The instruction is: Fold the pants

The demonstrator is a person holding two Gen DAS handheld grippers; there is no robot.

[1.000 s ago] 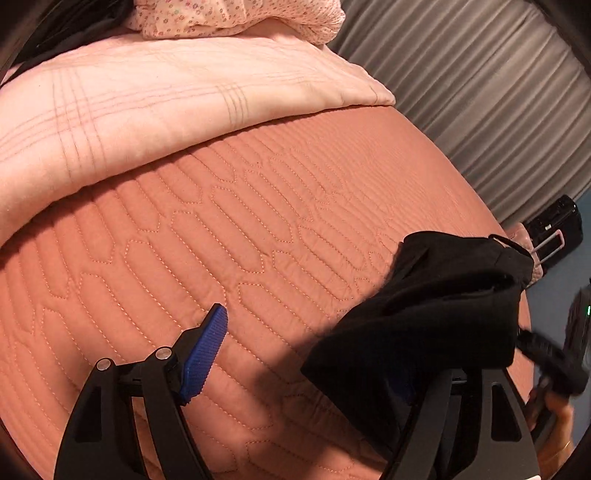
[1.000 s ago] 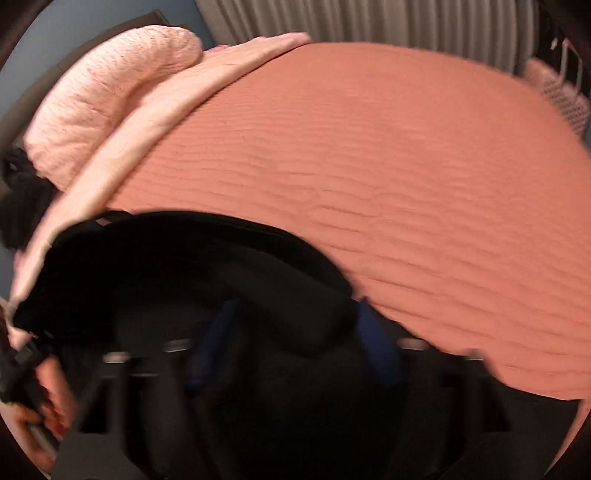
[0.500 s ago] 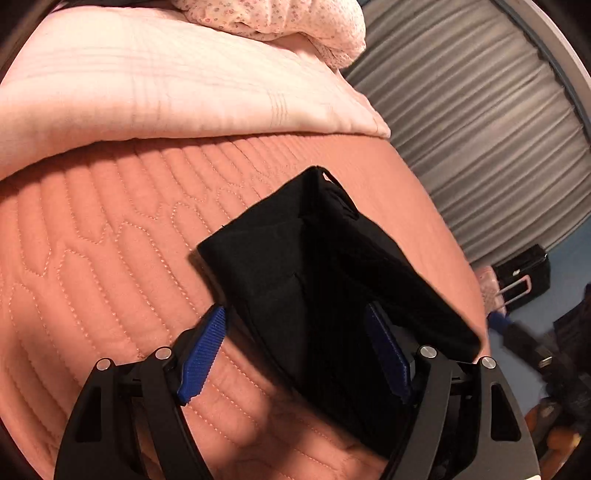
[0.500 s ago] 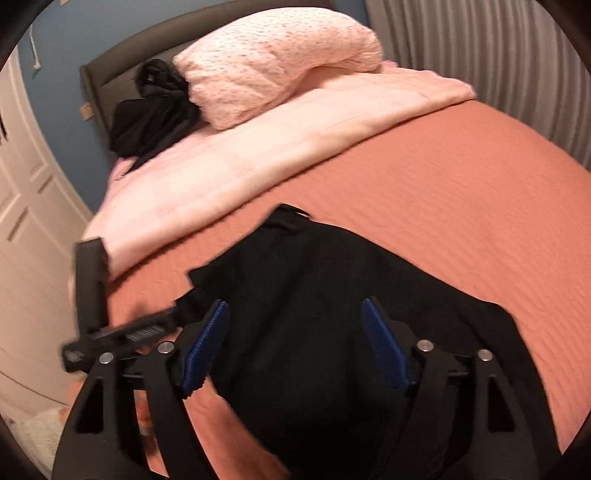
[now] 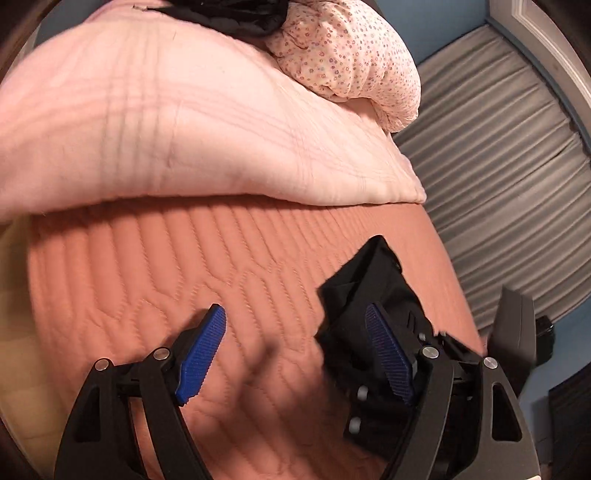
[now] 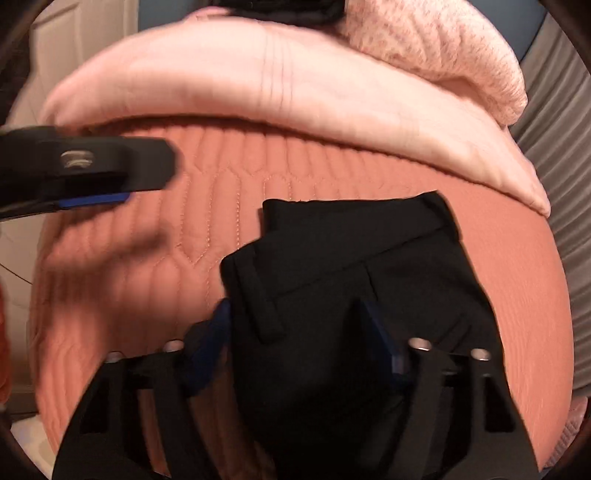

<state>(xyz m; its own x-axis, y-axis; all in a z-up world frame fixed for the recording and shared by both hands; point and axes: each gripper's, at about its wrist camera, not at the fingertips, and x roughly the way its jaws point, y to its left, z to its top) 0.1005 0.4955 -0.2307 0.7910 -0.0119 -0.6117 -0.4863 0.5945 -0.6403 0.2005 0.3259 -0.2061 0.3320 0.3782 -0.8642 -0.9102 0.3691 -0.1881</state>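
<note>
The black pants (image 6: 354, 288) lie in a folded bundle on the rust quilted bedspread (image 6: 184, 229). In the right wrist view my right gripper (image 6: 299, 336) is open, its blue pads on either side of the near part of the bundle. My left gripper (image 5: 295, 347) is open and empty over bare quilt; the pants (image 5: 369, 295) lie at its right finger. The left gripper also shows in the right wrist view (image 6: 85, 166), at the left and apart from the pants. The right gripper's body (image 5: 513, 332) shows at the right of the left wrist view.
A pale pink folded blanket (image 5: 166, 122) and a floral pillow (image 5: 351, 51) lie at the head of the bed, with dark clothing (image 5: 229, 14) behind. Grey pleated curtain (image 5: 498, 166) runs along the right side. A white door (image 6: 74, 40) stands at the left.
My left gripper has moved left off the pants, which now sit at its right finger instead of between both. My right gripper swung round and now looks toward the pillows, low over the bundle.
</note>
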